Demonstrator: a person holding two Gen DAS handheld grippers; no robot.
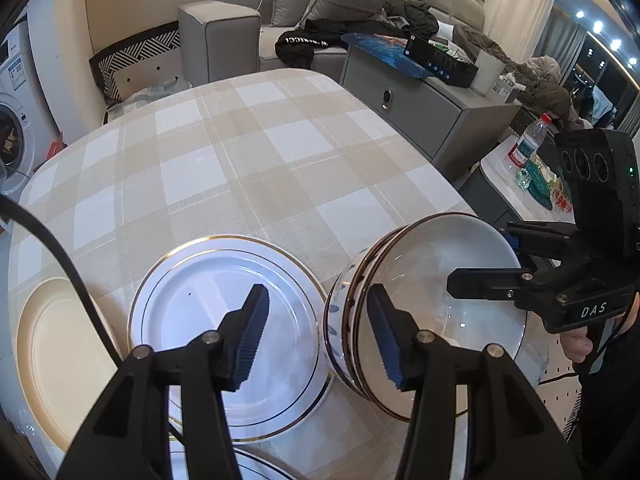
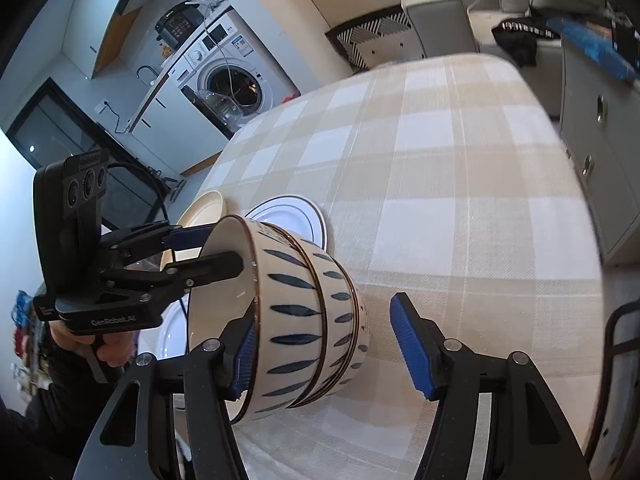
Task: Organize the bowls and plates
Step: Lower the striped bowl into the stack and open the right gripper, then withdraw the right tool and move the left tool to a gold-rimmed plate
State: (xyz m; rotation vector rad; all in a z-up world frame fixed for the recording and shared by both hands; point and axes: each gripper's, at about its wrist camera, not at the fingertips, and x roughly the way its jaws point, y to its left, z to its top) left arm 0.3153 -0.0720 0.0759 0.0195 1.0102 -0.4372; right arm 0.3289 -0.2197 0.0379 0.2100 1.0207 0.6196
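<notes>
A nested stack of white bowls with blue leaf marks (image 2: pixel 308 320) (image 1: pixel 432 304) lies tipped on its side on the checked tablecloth. My right gripper (image 2: pixel 332 344) is open, its jaws either side of the stack; it shows at the right of the left wrist view (image 1: pixel 484 258) with one finger inside the top bowl. My left gripper (image 1: pixel 316 332) is open and empty, above a white gold-rimmed plate (image 1: pixel 192 320) and the bowls' edge. A cream plate (image 1: pixel 52 352) lies to the left. Another white plate (image 1: pixel 256 468) peeks out at the bottom.
The checked tablecloth (image 1: pixel 248 152) stretches beyond the dishes. A grey cabinet (image 1: pixel 424 108) stands at the table's far right, a sofa (image 1: pixel 240 28) behind. A side table with a water bottle (image 1: pixel 528 140) is at right. A washing machine (image 2: pixel 228 76) stands beyond the table's left end.
</notes>
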